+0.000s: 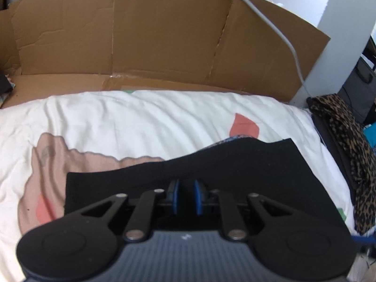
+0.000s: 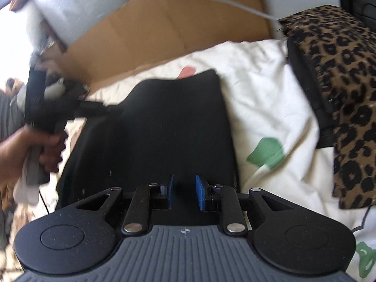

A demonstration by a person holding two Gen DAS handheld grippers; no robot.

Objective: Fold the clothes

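A black garment lies flat, folded to a rough rectangle, on a white printed duvet. My left gripper hovers low over its near edge; the blue pads stand a small gap apart with no cloth seen between them. In the right wrist view the same black garment fills the middle. My right gripper is over its near edge, pads apart and empty. The left gripper, held by a hand, reaches the garment's left edge there; its tips are blurred.
A flattened cardboard sheet stands behind the duvet with a grey cable across it. A leopard-print garment hangs over a dark object at the right, also in the right wrist view. A white wall is behind.
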